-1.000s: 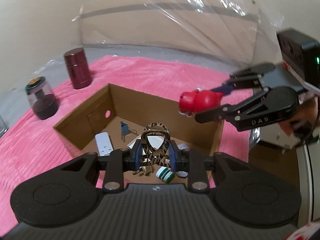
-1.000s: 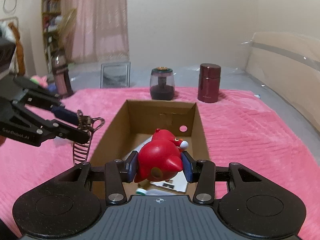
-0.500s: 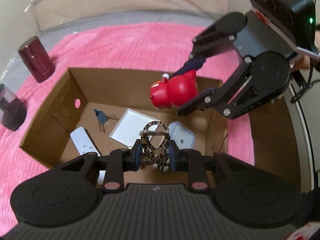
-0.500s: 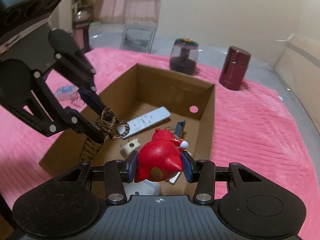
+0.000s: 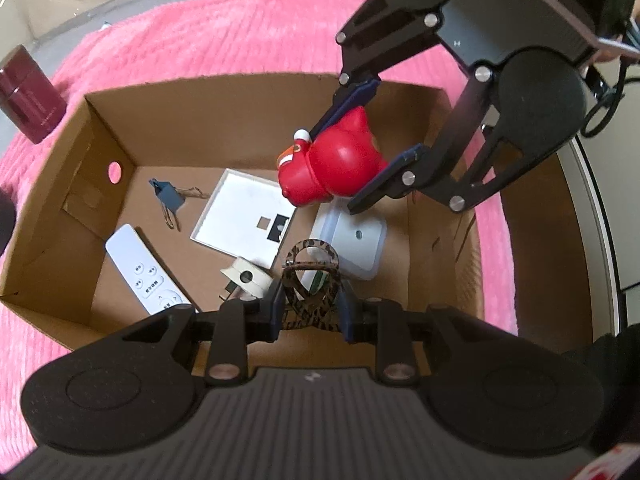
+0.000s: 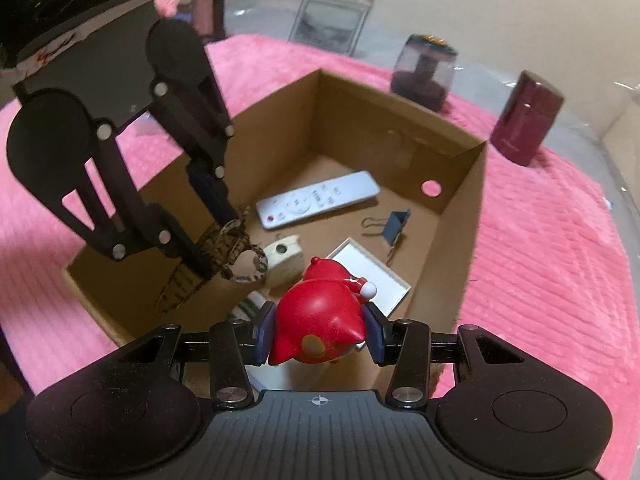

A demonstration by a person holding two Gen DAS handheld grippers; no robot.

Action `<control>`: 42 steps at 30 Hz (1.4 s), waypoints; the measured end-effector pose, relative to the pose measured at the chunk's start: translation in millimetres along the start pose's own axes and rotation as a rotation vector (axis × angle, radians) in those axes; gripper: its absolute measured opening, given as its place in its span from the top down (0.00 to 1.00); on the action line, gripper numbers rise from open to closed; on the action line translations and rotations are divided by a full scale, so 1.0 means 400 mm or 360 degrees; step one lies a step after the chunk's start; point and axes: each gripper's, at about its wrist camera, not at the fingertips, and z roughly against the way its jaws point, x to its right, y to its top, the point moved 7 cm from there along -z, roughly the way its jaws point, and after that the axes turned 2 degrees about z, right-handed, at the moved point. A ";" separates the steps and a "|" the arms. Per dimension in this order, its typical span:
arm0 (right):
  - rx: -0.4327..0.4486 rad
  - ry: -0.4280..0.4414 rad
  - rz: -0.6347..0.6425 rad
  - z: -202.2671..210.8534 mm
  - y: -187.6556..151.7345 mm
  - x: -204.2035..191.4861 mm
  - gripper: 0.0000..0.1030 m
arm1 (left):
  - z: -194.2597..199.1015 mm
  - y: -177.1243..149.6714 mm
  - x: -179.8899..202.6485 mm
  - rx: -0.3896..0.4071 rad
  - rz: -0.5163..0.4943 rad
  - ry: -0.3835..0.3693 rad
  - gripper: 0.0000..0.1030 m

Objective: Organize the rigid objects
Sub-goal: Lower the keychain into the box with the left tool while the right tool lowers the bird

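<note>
My left gripper (image 5: 310,304) is shut on a leopard-print hair clip (image 5: 311,276) and points down into an open cardboard box (image 5: 120,132). In the right wrist view that left gripper (image 6: 224,240) holds the hair clip (image 6: 236,252) just inside the box's left wall. My right gripper (image 6: 318,338) is shut on a red toy figure (image 6: 320,320) above the box's near end. The left wrist view has the right gripper (image 5: 362,144) with the red toy figure (image 5: 332,164) hanging over the box's middle.
The box holds a white remote (image 5: 146,272), a white flat panel (image 5: 244,216), a blue binder clip (image 5: 168,196), a white charger block (image 5: 356,240) and a cream-coloured small part (image 5: 246,278). A maroon canister (image 6: 528,124) and a dark jar (image 6: 424,72) stand on the pink blanket (image 6: 560,260).
Both grippers have tipped downward and sunk toward the box with their objects held; the view now looks into the box from above.
</note>
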 end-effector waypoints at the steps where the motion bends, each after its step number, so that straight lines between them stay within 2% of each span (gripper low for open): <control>1: -0.0013 0.0010 0.0013 -0.005 0.000 -0.001 0.59 | -0.006 0.000 0.002 -0.0017 -0.0008 -0.0004 0.78; 6: -0.0060 0.0048 0.0083 -0.020 0.002 -0.008 0.59 | -0.037 -0.010 0.005 -0.0095 -0.0027 -0.0003 0.78; 21: -0.0124 -0.0068 0.0111 -0.052 0.006 0.012 0.59 | -0.102 -0.035 0.020 -0.0246 -0.0085 0.0043 0.78; 35: -0.0205 -0.0094 0.0140 -0.062 -0.008 0.017 0.59 | -0.131 -0.061 0.026 -0.0269 -0.0100 0.0047 0.77; 42: -0.0248 -0.0120 0.0147 -0.064 -0.013 0.022 0.59 | -0.126 -0.058 0.020 -0.0239 -0.0076 0.0060 0.76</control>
